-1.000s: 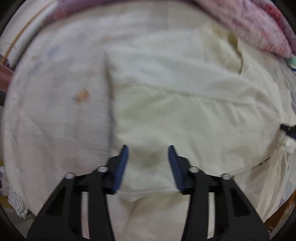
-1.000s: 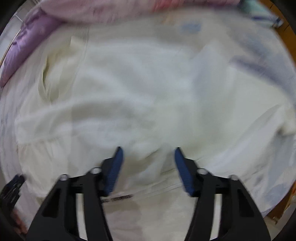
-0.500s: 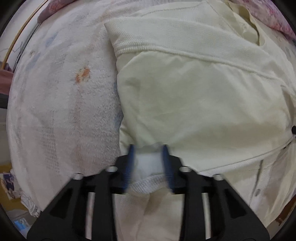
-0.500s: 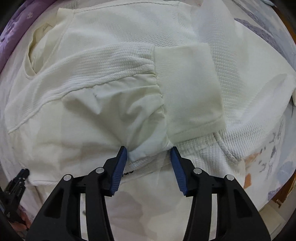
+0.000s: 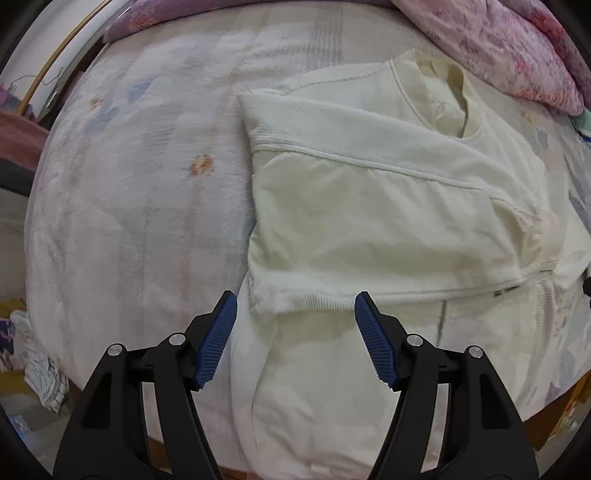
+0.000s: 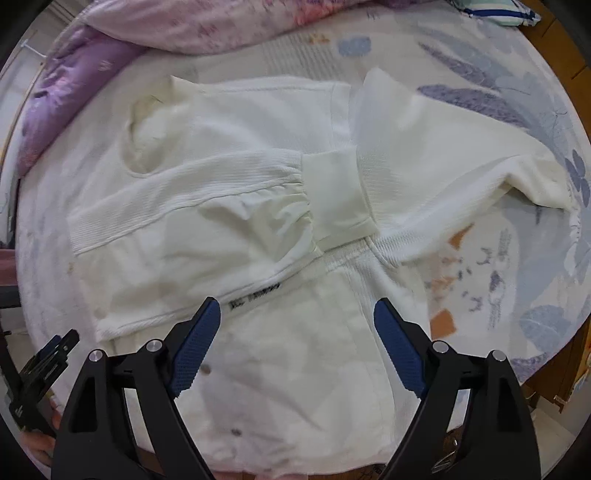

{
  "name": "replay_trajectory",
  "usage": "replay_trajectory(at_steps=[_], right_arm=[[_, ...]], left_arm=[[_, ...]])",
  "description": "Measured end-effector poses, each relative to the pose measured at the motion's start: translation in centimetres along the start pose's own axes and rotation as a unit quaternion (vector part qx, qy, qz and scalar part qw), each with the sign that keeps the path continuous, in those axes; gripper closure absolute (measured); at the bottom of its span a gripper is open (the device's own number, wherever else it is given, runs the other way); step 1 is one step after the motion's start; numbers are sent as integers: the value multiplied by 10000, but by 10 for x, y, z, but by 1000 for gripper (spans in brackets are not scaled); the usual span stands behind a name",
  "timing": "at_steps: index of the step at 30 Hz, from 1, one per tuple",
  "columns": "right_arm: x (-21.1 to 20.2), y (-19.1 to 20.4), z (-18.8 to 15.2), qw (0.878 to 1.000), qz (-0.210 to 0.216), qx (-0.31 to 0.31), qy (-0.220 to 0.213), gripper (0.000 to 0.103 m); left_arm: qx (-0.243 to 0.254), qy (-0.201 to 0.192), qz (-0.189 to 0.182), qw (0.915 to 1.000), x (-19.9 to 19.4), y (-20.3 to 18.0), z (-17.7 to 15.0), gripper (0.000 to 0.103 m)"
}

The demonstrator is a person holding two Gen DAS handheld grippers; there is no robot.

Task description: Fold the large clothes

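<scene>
A large cream sweater (image 5: 388, 206) lies flat on the bed, neck opening at the far side. Its one sleeve (image 6: 229, 199) is folded across the chest, cuff (image 6: 336, 195) near the middle. The other sleeve (image 6: 461, 177) lies spread out to the right. My left gripper (image 5: 295, 310) is open and empty, just above the folded edge near the sweater's left side. My right gripper (image 6: 297, 314) is open and empty over the lower body of the sweater (image 6: 295, 350), near a small dark label (image 6: 255, 297).
The bed has a pale floral sheet (image 5: 129, 206). A pink and purple quilt (image 6: 155, 33) is bunched along the far side and also shows in the left wrist view (image 5: 498, 48). The left gripper shows at the lower left of the right wrist view (image 6: 44, 365). The bed's front edge is just below the grippers.
Both grippers have opened wider and pulled back from the sweater. The left one has let go of the fabric edge it pinched half a second ago. The folded sleeve stays put.
</scene>
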State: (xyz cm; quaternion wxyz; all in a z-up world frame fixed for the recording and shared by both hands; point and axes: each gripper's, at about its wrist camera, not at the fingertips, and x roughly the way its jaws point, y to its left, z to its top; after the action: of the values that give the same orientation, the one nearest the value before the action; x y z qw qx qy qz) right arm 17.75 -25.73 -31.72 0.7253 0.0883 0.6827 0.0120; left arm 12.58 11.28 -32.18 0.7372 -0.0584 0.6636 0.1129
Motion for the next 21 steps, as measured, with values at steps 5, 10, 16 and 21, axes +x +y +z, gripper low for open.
replay_trajectory(at_steps=[5,10,16,21], right_arm=[[-32,20,-22,9999,62,-93,-88,20],[-70,28,-50,9997,187,-98,-122,20],[-114,28,-85,9991,234,3,-353,20],[-136,27,-113,9979,186,213,-586,20]], left_arm=[[24,-147,-46,9999,-39,7,-11,35],[109,-325,-85,9994,-84,11,-34,31],[297,-525,-328,9976,-123,8,-63,30],[771,-678,-519,9934,-143,-1,-85,30]])
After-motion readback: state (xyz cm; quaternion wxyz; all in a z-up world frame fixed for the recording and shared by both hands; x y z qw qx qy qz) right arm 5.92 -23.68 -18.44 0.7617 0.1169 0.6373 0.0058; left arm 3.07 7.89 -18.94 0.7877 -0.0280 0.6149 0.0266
